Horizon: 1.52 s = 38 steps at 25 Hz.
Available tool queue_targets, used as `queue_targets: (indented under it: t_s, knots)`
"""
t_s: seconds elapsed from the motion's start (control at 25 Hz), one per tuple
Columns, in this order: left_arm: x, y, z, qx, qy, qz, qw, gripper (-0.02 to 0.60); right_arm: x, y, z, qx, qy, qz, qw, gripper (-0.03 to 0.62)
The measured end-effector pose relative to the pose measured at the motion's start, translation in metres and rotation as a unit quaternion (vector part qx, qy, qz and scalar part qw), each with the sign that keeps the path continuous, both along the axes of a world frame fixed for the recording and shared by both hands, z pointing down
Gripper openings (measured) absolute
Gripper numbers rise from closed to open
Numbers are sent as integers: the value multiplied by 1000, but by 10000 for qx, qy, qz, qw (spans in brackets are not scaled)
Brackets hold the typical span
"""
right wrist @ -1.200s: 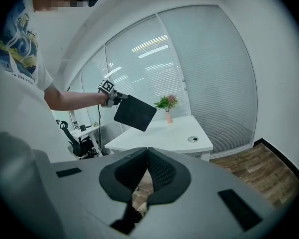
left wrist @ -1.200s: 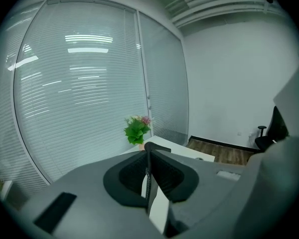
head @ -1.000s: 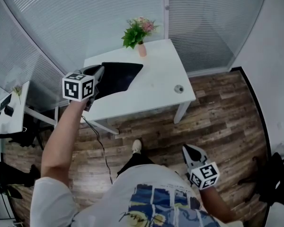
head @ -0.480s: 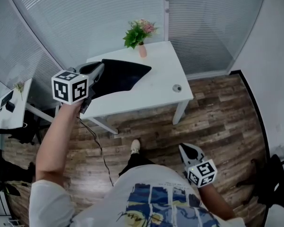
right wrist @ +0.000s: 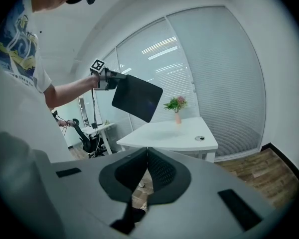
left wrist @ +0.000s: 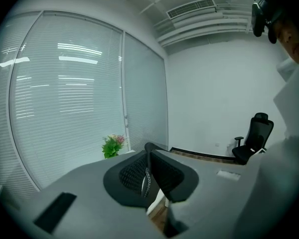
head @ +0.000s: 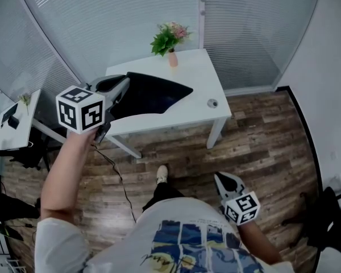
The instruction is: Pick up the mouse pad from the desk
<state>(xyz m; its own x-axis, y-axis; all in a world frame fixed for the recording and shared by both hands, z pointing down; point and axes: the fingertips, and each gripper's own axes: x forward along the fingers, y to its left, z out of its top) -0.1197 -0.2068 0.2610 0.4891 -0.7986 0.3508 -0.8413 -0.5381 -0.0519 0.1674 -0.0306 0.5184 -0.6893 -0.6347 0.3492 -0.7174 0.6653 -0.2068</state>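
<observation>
The black mouse pad (head: 150, 95) hangs in the air above the white desk (head: 200, 81), tilted, with one edge in my left gripper (head: 123, 89). That gripper is shut on the pad. In the left gripper view the pad's thin edge (left wrist: 148, 176) runs between the closed jaws of the left gripper (left wrist: 148, 156). From the right gripper view the mouse pad (right wrist: 137, 98) shows well clear of the desk (right wrist: 169, 136). My right gripper (head: 223, 181) stays low by the person's body, far from the desk. The right gripper (right wrist: 147, 156) is shut with nothing in it.
A pink vase of flowers (head: 169, 41) stands at the desk's far edge, and a cable grommet (head: 212, 103) sits near its right corner. Glass walls with blinds lie behind. A second desk (head: 14, 127) is at left, a black office chair (head: 327, 215) at right, a cable (head: 122, 181) on the wooden floor.
My left gripper has risen and drawn back toward the camera with the mouse pad, which now floats higher over the desk. The right gripper has hardly shifted.
</observation>
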Motion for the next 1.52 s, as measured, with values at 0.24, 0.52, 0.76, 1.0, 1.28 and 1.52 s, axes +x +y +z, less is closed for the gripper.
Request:
queue_targets:
  t_s: [0.24, 0.52, 0.76, 1.0, 1.28, 1.52]
  knots:
    - [15, 26, -9, 68, 35, 181, 9998, 26, -1, 8, 2, -24, -24, -96, 9999, 3]
    - [27, 52, -12, 79, -22, 256, 9996, 26, -3, 13, 0, -26, -47, -218, 9997, 2]
    - [34, 65, -14, 59, -54, 310, 9995, 26, -9, 10, -3, 31, -82, -338, 9994, 2]
    - [38, 70, -16, 70, -63, 306, 9995, 26, -11, 5, -6, 33, -121, -437, 9990, 2]
    - [44, 79, -23, 152, -88, 354, 9992, 26, -12, 3, -8, 112, -126, -490, 9987, 2]
    - [46, 85, -27, 183, -85, 411, 9990, 26, -15, 4, -11, 165, -148, -522, 9984, 2]
